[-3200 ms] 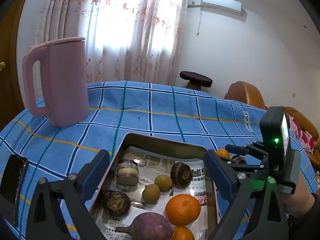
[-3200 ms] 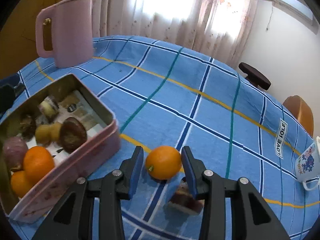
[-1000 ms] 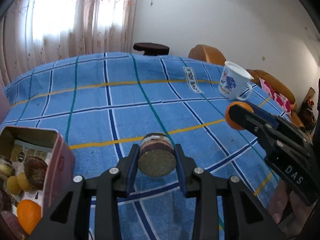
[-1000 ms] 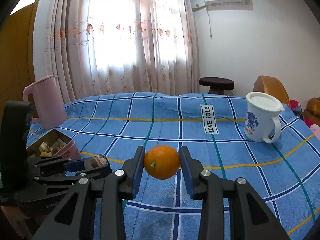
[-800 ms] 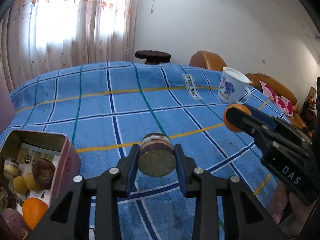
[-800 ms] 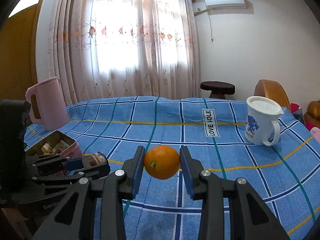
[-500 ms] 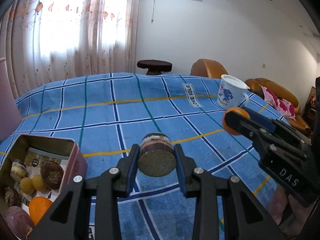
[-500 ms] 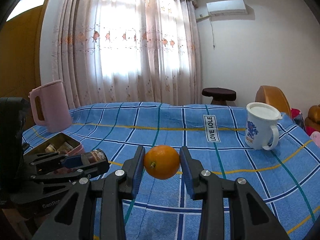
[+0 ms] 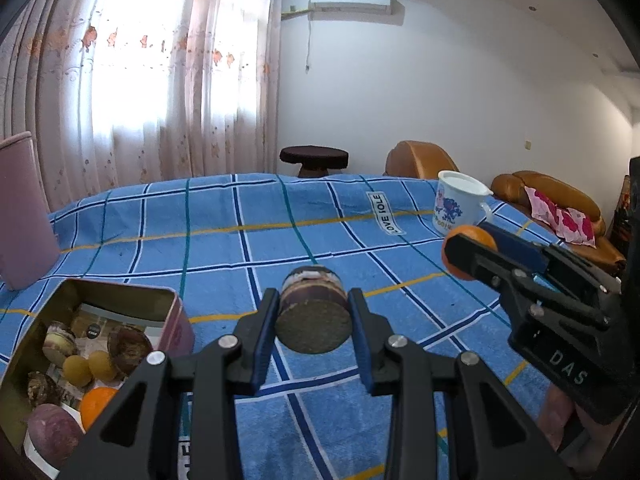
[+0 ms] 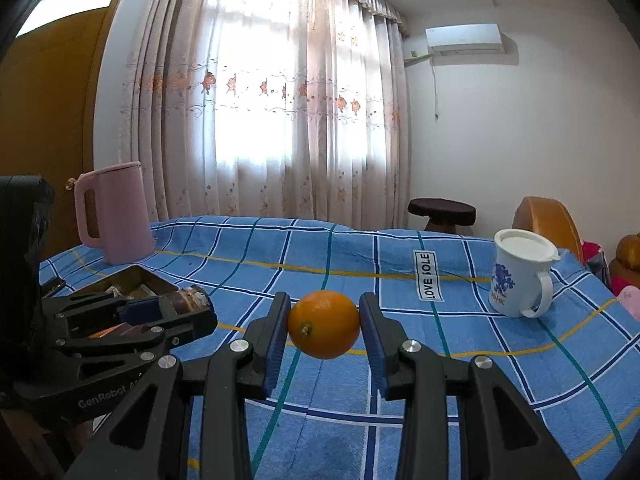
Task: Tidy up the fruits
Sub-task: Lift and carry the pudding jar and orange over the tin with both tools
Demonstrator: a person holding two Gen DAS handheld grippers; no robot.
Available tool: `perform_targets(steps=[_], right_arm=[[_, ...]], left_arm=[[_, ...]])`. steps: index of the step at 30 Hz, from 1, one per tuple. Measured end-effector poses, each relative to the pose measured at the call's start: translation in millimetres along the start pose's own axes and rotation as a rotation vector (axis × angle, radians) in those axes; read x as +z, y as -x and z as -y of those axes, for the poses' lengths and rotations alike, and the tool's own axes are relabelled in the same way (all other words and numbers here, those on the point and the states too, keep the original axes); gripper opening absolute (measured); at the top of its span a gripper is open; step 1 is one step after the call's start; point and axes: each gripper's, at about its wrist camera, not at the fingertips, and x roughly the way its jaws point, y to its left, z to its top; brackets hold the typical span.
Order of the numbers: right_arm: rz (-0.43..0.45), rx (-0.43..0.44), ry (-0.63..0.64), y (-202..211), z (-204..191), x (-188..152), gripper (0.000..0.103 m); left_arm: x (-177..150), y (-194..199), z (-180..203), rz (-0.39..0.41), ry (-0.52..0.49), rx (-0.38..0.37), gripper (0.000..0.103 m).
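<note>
My left gripper (image 9: pixel 313 322) is shut on a brown cut root piece (image 9: pixel 312 316) and holds it in the air above the blue checked cloth. My right gripper (image 10: pixel 325 325) is shut on an orange (image 10: pixel 324 324), also lifted off the table. In the left wrist view the right gripper and its orange (image 9: pixel 464 250) show at the right. In the right wrist view the left gripper with the root piece (image 10: pixel 186 300) shows at the left. The open metal tin (image 9: pixel 120 294) at the lower left holds several fruits and roots.
A pink jug (image 10: pixel 116 212) stands at the back left of the table, behind the tin (image 10: pixel 132 278). A white mug with blue print (image 10: pixel 520 276) stands at the right. A dark stool (image 10: pixel 442 210) and brown chairs stand beyond the table's far edge.
Both grippers have risen and tilted up with their loads, so more of the room shows. The tin has come further into the left wrist view. Both grips are unchanged.
</note>
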Motion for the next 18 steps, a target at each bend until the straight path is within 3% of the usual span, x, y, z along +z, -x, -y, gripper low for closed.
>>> perform_targets(steps=[18], right_arm=[[0.034, 0.005, -0.005, 15, -7, -4, 0.037]], left_arm=[[-6, 27, -6, 0.089, -0.013, 0.020, 0.036]])
